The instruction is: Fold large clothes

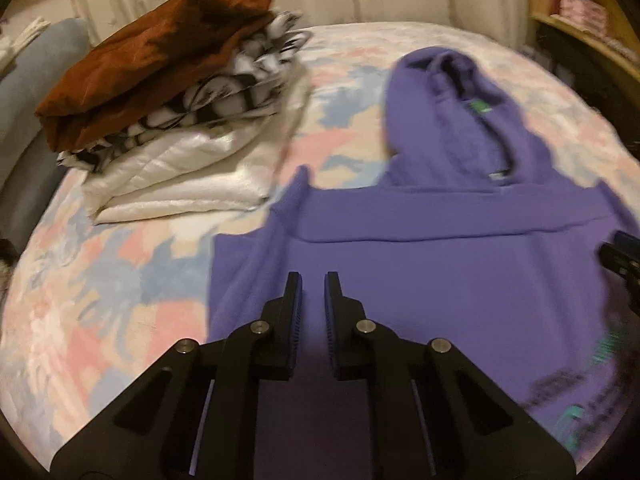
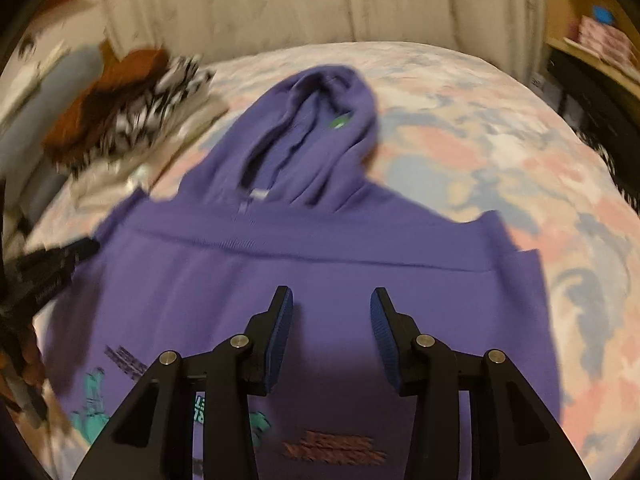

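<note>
A pastel patterned bedspread (image 1: 120,300) covered the bed. Cream curtains (image 2: 280,4) hung at twelve o'clock, and a wooden shelf (image 1: 580,28) stood at two o'clock.

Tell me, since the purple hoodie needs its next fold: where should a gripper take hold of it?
Probably the purple hoodie is best pinched at its flat outer edges just below the hood, each gripper from its own side; sleeves look already folded in, leaving layered edges to lift.

A bed (image 1: 120,280) with a pastel pink, blue and cream cover fills the room ahead of the claw. Pale curtains (image 2: 280,4) hang beyond it. A wooden shelf (image 1: 580,28) stands far right.
</note>
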Demonstrator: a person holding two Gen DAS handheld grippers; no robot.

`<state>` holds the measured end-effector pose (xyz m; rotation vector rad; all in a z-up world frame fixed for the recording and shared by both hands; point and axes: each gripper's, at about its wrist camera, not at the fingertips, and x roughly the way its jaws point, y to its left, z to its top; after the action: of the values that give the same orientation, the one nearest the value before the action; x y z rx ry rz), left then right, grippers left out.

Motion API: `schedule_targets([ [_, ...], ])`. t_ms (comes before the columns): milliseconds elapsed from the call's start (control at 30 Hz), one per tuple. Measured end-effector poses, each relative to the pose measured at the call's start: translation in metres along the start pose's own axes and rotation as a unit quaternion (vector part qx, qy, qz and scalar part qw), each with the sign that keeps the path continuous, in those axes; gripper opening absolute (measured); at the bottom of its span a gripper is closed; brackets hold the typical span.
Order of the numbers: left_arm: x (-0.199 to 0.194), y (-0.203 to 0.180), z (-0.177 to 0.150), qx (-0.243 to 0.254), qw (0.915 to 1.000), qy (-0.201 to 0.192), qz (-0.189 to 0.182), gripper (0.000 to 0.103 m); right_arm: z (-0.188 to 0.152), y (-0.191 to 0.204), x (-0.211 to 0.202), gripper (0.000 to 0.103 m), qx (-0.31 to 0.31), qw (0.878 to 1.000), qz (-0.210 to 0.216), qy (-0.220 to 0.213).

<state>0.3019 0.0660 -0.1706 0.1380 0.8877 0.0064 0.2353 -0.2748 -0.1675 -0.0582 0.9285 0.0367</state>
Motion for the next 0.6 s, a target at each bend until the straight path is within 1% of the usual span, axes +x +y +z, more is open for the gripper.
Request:
schedule_targets([
  [33, 0.007, 0.004, -0.001, -0.003, 0.9999, 0.005, 0.011, 0.009, -0.002, -0.001, 0.005, 0.041, -0.003, 1.000, -0.019, 0.000],
  [67, 0.016, 0.010, -0.001, -0.008, 0.9997, 0.014, 0.019, 0.008, -0.004, -0.007, 0.009, 0.041, 0.004, 1.000, -0.029, -0.003],
  [100, 0.023, 0.016, -0.003, -0.013, 0.9995, 0.020, 0.022, 0.004, -0.005, -0.019, 0.010, 0.042, 0.019, 0.999, -0.027, -0.006],
  [133, 0.028, 0.022, -0.003, -0.015, 0.9995, 0.021, 0.019, 0.001, -0.007, -0.031, 0.012, 0.042, 0.036, 0.999, -0.012, -0.008],
  [167, 0.030, 0.027, -0.003, -0.015, 0.9996, 0.019, 0.013, 0.001, -0.007, -0.044, 0.013, 0.042, 0.045, 0.999, -0.028, -0.009],
  [200, 0.030, 0.029, -0.004, -0.015, 0.9997, 0.017, 0.006, 0.001, -0.008, -0.054, 0.013, 0.041, 0.043, 0.996, -0.083, -0.008],
  [233, 0.030, 0.030, -0.004, -0.013, 0.9998, 0.016, 0.004, 0.001, -0.010, -0.067, 0.018, 0.040, 0.040, 0.992, -0.118, -0.007],
  [267, 0.031, 0.031, -0.004, -0.013, 0.9998, 0.016, 0.001, 0.001, -0.013, -0.084, 0.021, 0.038, 0.047, 0.989, -0.137, -0.003],
  [300, 0.031, 0.032, -0.004, -0.014, 0.9998, 0.016, -0.002, 0.001, -0.017, -0.103, 0.024, 0.023, 0.066, 0.989, -0.130, 0.008],
  [333, 0.032, 0.033, -0.004, -0.016, 0.9997, 0.017, -0.005, 0.001, -0.020, -0.115, 0.025, 0.007, 0.083, 0.990, -0.115, 0.014],
  [367, 0.033, 0.034, -0.003, -0.017, 0.9997, 0.018, -0.006, 0.001, -0.023, -0.129, 0.021, 0.003, 0.104, 0.990, -0.095, 0.012],
  [400, 0.034, 0.034, -0.003, -0.016, 0.9997, 0.018, -0.005, 0.001, -0.023, -0.133, 0.019, 0.001, 0.110, 0.990, -0.090, 0.011],
  [433, 0.033, 0.033, -0.003, -0.014, 0.9997, 0.018, -0.004, 0.001, -0.024, -0.133, 0.016, 0.001, 0.111, 0.990, -0.088, 0.010],
  [500, 0.031, 0.031, -0.002, -0.011, 0.9997, 0.019, -0.002, 0.001, -0.025, -0.128, 0.012, 0.001, 0.101, 0.990, -0.095, 0.013],
  [533, 0.029, 0.031, -0.002, -0.011, 0.9997, 0.020, -0.002, 0.001, -0.025, -0.126, 0.011, 0.002, 0.099, 0.990, -0.097, 0.016],
  [600, 0.023, 0.031, -0.001, -0.013, 0.9997, 0.022, -0.005, 0.001, -0.025, -0.122, 0.004, 0.006, 0.108, 0.991, -0.082, 0.021],
])
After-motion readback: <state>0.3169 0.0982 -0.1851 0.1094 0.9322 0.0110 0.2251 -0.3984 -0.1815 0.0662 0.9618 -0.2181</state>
